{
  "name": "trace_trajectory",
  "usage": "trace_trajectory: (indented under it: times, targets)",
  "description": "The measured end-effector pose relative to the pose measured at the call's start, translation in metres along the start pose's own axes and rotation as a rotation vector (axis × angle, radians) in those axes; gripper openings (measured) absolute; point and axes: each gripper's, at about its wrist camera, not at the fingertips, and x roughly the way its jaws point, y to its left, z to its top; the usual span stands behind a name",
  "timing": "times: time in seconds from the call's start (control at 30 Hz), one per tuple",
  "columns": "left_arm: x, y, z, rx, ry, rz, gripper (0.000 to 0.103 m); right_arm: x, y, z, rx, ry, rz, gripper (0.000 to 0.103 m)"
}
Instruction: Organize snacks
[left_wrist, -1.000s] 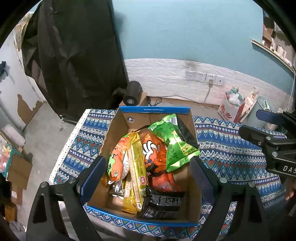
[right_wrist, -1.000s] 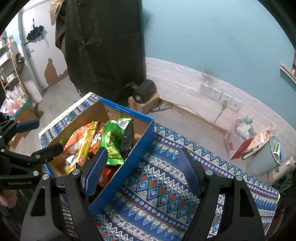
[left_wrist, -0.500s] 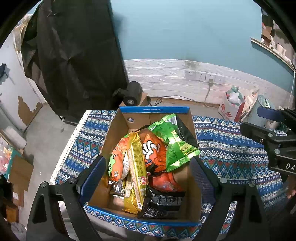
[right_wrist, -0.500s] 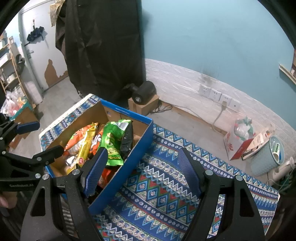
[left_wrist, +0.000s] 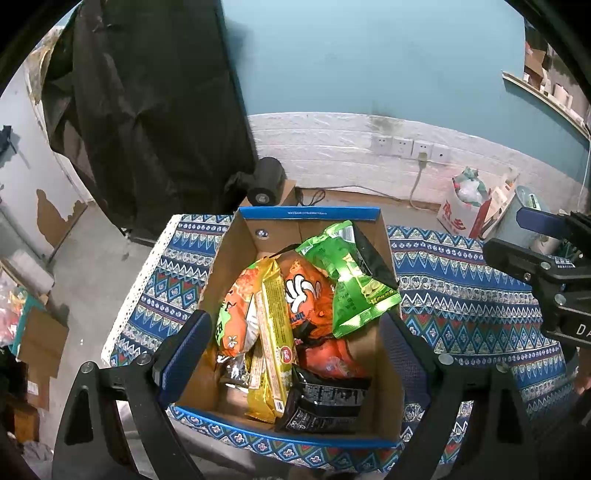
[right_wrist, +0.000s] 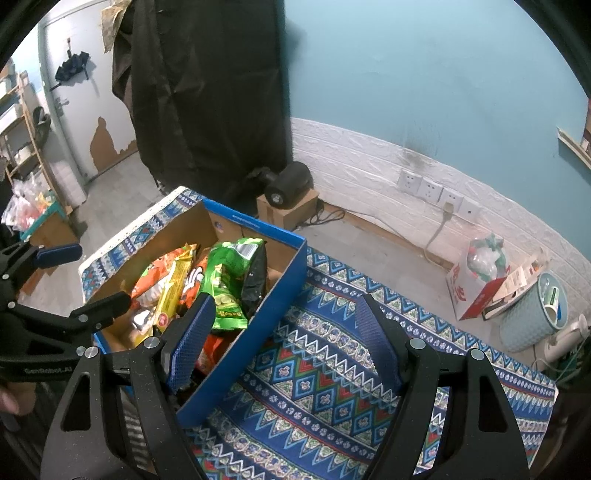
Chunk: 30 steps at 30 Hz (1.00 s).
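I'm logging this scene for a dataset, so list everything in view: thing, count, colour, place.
cardboard box: 1, brown with blue rim, on the patterned cloth
patterned cloth: 1, blue, covering the table
green snack bag: 1, green, top of pile, far right
orange snack bags: at least 2, orange, box middle
yellow packet: 1, yellow, lying lengthwise
black packet: 1, black, near end
wall sockets: 4, white, back wall
bin: 1, pale blue, floor right
left tool: open, above the box
right tool: open, over the box's right wall
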Motion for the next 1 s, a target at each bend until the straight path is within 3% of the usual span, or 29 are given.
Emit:
trace_trajectory:
  times: [1.0]
  targets:
    - [-0.0024,-0.0055,-0.0016,-0.001,-0.002,0.007,0.093,-0.0013,-0.0042,-0.0009,-0.006,-0.003,-0.003,0.077]
